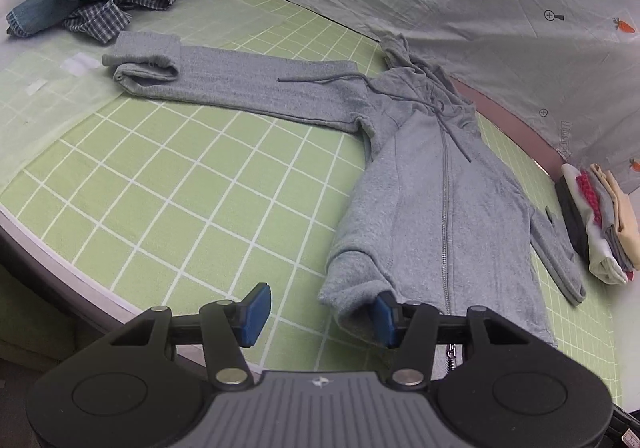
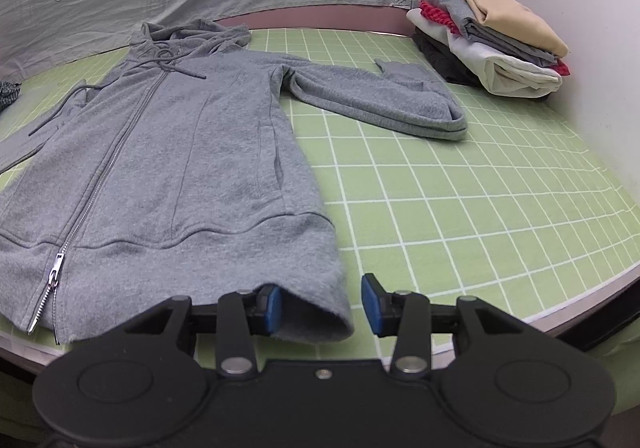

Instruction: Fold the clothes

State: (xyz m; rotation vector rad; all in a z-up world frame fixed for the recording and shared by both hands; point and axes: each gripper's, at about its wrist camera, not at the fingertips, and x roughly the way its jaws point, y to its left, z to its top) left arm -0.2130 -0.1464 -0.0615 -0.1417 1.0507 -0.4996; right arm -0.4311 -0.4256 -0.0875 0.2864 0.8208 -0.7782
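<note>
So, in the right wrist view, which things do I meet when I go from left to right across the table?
Zipper pull → grey hoodie body → its right-hand sleeve → stack of folded clothes.
</note>
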